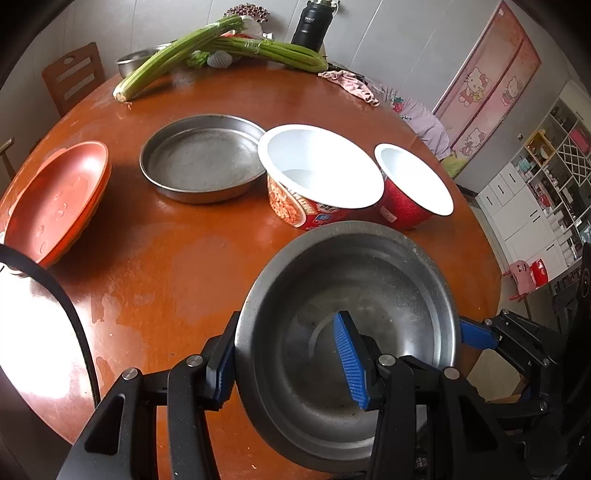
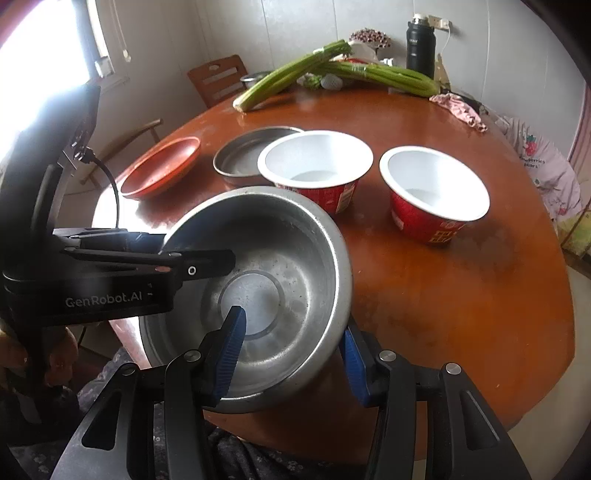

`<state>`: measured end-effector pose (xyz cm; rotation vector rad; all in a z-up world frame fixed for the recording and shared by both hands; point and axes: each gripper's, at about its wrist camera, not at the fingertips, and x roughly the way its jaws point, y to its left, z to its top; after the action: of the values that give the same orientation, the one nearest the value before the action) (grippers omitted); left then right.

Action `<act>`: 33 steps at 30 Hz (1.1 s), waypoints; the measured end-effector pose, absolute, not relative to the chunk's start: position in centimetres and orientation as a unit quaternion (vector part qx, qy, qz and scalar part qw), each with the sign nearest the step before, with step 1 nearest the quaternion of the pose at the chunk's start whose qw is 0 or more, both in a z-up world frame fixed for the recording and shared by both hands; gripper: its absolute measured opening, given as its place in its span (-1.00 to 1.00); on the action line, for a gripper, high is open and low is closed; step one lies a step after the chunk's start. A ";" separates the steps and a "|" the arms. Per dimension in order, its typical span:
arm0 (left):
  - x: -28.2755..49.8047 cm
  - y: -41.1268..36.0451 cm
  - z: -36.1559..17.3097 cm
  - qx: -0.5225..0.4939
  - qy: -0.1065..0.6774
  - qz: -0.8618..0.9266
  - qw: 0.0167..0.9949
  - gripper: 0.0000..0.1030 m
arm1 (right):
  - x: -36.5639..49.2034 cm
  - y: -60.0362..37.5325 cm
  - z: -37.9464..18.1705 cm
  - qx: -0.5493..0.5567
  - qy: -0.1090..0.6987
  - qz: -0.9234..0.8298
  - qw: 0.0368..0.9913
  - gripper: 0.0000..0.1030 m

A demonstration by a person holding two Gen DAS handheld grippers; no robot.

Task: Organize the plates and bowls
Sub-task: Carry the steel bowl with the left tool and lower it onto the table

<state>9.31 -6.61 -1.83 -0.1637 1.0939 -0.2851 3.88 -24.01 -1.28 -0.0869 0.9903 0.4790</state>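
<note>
Both grippers are holding one steel bowl by opposite sides of its rim, w/ the bowl sitting at 6 o'clock on the round wooden table, overhanging the near edge. The left gripper is clamping the rim: one blue pad is sitting outside the wall, the other is pressing inside the bowl. The right gripper is doing the same on the opposite side, one finger reaching inside, the other sitting outside under the rim. In the right wrist view the left gripper's black body is stretching in from 9 o'clock, marked GenRobot.AI, w/ a cable trailing off it. Whether the bowl is resting on the tabletop or hanging just above it, I can't tell. Beyond the bowl, toward 12 o'clock, a large noodle cup w/ white inside is standing upright, and a smaller red cup is standing just beside it at 1 o'clock. A flat steel pan is lying at 11 o'clock, touching or nearly touching the large cup's rim. A stack of orange plates is sitting at 9 o'clock near the table edge. At the far side, celery bunches are lying across the table, w/ a black flask standing behind them at 12 o'clock, and a pink cloth is lying at 1 o'clock. A wooden chair is standing past the table at 10 o'clock.
</note>
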 end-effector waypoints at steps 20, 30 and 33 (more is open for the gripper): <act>9.6 -7.4 -2.3 -0.067 0.518 -0.150 0.840 -0.07 | 4.7 -24.7 -2.3 -0.029 0.485 0.215 0.847 0.02; 9.9 -7.0 -2.1 -0.065 0.514 -0.157 0.841 -0.05 | 5.0 -24.8 -2.2 -0.022 0.485 0.219 0.846 0.02; 10.0 -6.8 -2.0 -0.066 0.511 -0.157 0.842 -0.05 | 5.1 -24.9 -2.2 -0.021 0.485 0.221 0.846 0.02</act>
<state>10.00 -6.77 -1.99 -0.1402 1.0797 -0.3315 5.14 -24.87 -2.17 -0.0438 1.0225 0.4668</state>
